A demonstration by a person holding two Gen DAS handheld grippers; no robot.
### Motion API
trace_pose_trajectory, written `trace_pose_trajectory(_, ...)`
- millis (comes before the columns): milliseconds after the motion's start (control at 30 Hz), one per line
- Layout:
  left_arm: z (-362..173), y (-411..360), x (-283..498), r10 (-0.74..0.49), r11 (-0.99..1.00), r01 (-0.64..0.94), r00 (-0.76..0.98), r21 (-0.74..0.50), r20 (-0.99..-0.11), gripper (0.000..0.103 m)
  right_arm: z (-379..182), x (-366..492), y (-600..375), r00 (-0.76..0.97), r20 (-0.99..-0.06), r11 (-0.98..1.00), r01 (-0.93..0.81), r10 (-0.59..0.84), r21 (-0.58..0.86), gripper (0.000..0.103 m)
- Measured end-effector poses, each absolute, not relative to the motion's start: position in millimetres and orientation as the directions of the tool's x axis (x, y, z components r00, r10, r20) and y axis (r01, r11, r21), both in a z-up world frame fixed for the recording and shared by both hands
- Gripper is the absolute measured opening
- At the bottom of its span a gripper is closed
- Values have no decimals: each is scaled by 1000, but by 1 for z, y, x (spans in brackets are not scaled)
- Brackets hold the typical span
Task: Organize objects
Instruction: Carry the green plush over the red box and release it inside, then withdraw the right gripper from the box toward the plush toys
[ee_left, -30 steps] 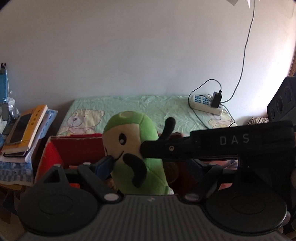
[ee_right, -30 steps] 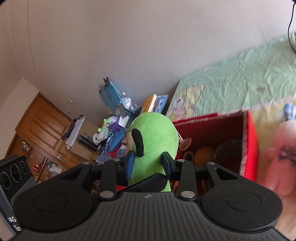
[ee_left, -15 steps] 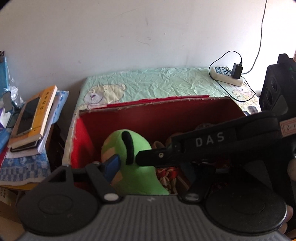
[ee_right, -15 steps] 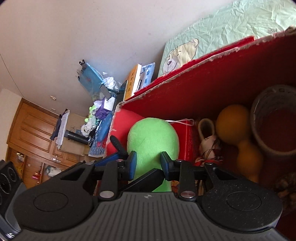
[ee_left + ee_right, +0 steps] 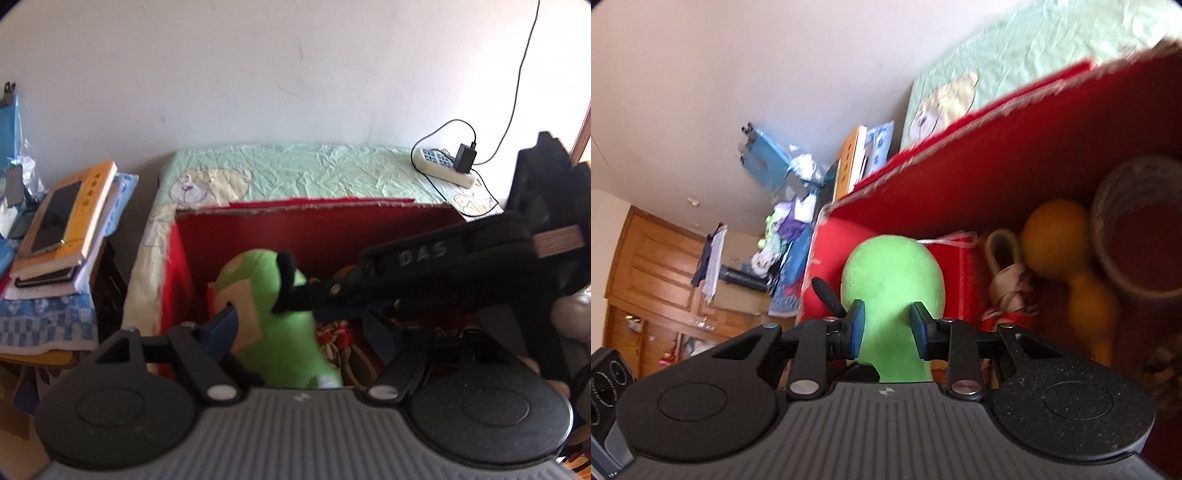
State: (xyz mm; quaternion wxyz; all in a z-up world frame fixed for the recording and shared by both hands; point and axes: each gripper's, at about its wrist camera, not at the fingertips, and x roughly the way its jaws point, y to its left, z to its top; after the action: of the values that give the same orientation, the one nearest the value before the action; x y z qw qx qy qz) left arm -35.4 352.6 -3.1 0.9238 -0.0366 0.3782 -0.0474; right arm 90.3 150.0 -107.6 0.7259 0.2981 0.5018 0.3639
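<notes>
Plush (image 5: 892,275) has sunk lower inside red box (image 5: 314,225), right tool (image 5: 888,323) clamped.

Green plush toy (image 5: 273,317) sits inside the red box (image 5: 314,225), near its left wall, with the left gripper (image 5: 303,332) straddling it: left blue-padded finger touching the toy's tan face patch, right finger partly hidden behind the right gripper (image 5: 424,273), a black body marked "DAS" reaching in from the right across the toy's upper part. Box rests on a bed with a pale green sheet (image 5: 314,170); power strip (image 5: 443,168) with a black plug lies at the bed's far right corner. Stack of books (image 5: 62,229) with a phone on top lies left of the bed.
</notes>
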Motion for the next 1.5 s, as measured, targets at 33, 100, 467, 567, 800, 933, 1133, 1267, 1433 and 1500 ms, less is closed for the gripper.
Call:
trace_pose_trajectory(33, -2, 353, -36, -110, 993, 57, 711, -99, -695, 77, -111, 91, 154, 214, -500, 541, -221, 839, 812, 31)
trace_pose_trajectory(100, -2, 354, -36, -101, 994, 52, 707, -91, -699, 77, -117, 93, 164, 171, -473, 500, -200, 864, 842, 28)
trace_pose_trajectory(467, -10, 355, -32, -85, 995, 27, 695, -92, -714, 81, -100, 80, 157, 256, -522, 579, -280, 814, 766, 29)
trace_pose_trajectory(567, -10, 351, -29, -70, 997, 17, 689, -80, -721, 83, -97, 79, 151, 296, -547, 619, -282, 783, 733, 29)
trace_pose_trajectory(800, -10, 337, -27, -48, 998, 12, 676, -54, -736, 89, -95, 79, 143, 334, -567, 654, -280, 753, 703, 30)
trace_pose_trajectory(933, -8, 327, -30, -22, 1000, 15, 682, -16, -731, 92, -93, 77, 138, 349, -568, 662, -289, 746, 692, 30)
trace_pose_trajectory(1133, -2, 314, -34, -9, 1000, 4, 682, -8, -732, 92, -87, 70, 128, 370, -571, 676, -306, 733, 670, 35)
trace_pose_trajectory(1267, -1, 305, -36, 6, 1000, -8, 682, 0, -731, 98, -84, 67, 119, 375, -568, 677, -320, 733, 662, 35)
trace_pose_trajectory(1433, 6, 288, -44, 18, 1000, -17, 691, 8, -723, 98, -79, 61, 105, 375, -552, 665, -338, 745, 666, 37)
trace_pose_trajectory(1500, 9, 279, -47, 27, 1000, -21, 696, 17, -718, 98, -75, 57, 99, 380, -544, 661, -350, 748, 664, 36)
